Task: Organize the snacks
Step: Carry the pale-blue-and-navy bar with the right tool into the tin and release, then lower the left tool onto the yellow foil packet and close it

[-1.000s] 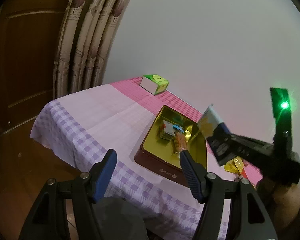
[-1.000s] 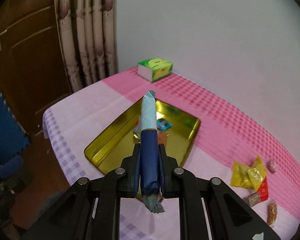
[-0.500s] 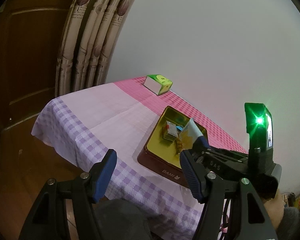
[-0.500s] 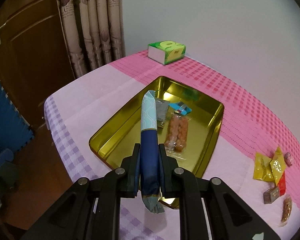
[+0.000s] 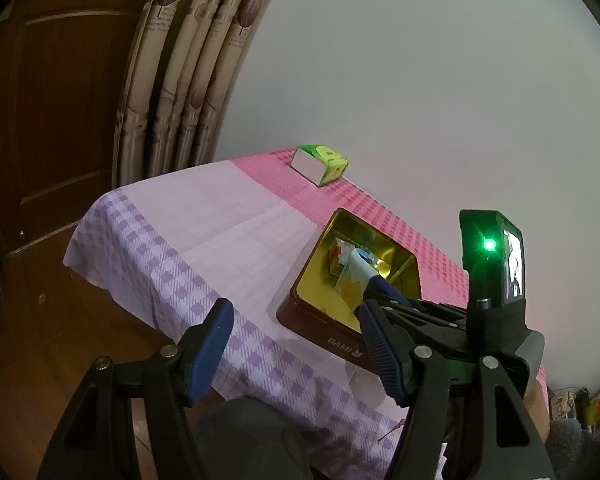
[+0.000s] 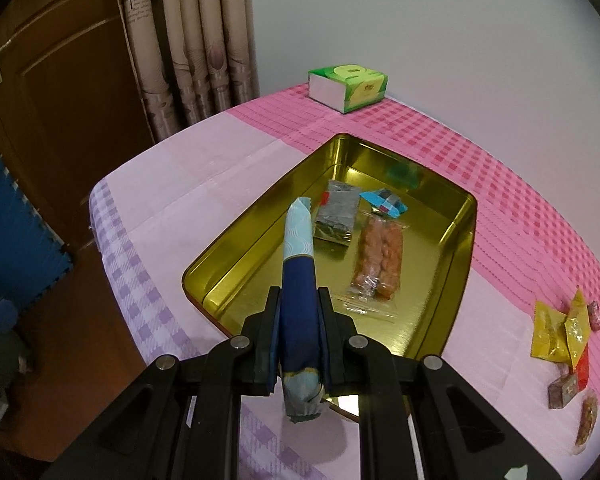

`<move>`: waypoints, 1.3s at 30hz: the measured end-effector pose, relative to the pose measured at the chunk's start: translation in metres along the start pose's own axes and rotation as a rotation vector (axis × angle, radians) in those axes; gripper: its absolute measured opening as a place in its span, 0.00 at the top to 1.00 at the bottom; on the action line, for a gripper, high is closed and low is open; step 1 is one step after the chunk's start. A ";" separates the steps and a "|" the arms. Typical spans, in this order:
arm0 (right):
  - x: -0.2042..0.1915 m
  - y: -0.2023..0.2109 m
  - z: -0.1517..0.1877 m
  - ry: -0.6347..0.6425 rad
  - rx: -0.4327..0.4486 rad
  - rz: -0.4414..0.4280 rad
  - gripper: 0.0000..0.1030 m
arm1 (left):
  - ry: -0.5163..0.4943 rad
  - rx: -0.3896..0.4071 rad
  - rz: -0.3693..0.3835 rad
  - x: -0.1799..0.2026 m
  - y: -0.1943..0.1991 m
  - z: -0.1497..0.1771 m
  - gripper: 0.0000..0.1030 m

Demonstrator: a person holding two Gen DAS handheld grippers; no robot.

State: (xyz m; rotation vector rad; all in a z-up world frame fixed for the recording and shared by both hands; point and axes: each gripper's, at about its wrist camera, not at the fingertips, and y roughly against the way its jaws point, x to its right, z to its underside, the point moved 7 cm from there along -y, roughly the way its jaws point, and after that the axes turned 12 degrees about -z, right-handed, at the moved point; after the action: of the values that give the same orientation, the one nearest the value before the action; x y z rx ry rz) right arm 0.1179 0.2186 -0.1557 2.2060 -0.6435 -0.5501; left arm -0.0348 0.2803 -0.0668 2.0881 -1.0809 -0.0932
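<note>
My right gripper (image 6: 299, 300) is shut on a long blue-and-pale-blue snack packet (image 6: 299, 256) and holds it over the near end of the gold tin (image 6: 458, 240). The tin holds a grey packet (image 6: 340, 212), a blue candy (image 6: 384, 202) and a clear pack of orange snacks (image 6: 380, 258). Loose snacks (image 6: 560, 332) lie on the cloth to the right. My left gripper (image 5: 296, 344) is open and empty, off the table's front edge. In its view the right gripper (image 5: 436, 316) and packet (image 5: 360, 270) reach over the tin (image 5: 320, 320).
A green tissue box (image 6: 348, 86) stands at the table's far end by the wall. The pink and purple checked cloth (image 5: 204, 232) covers the table. Curtains (image 6: 188, 40) and a wooden door (image 6: 52, 80) stand to the left. The floor is below the near edge.
My right gripper has moved forward and down over the tin with the blue packet. The left gripper has stayed open and nearly still.
</note>
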 end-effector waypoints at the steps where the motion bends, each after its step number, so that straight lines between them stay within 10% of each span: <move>1: -0.001 -0.001 -0.001 0.001 0.000 0.000 0.86 | 0.000 0.000 0.000 0.000 0.000 0.000 0.35; 14: -0.004 -0.016 -0.012 -0.007 0.007 -0.039 0.81 | 0.003 -0.019 -0.005 -0.003 -0.007 0.003 0.35; 17: 0.002 -0.010 -0.013 -0.033 0.042 -0.055 0.28 | -0.005 -0.023 -0.006 -0.004 -0.010 0.004 0.35; 21: 0.023 0.017 -0.002 -0.055 0.109 -0.025 0.20 | -0.020 -0.020 -0.002 -0.003 -0.011 0.006 0.35; 39: 0.274 0.224 0.284 -0.694 0.316 0.364 0.10 | -0.619 -0.172 0.370 0.222 -0.039 0.118 0.35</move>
State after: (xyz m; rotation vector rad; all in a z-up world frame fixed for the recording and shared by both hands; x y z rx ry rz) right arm 0.1108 -0.2317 -0.2098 2.0747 -1.5457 -1.0860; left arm 0.0870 0.0628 -0.1168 1.7036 -1.7382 -0.6572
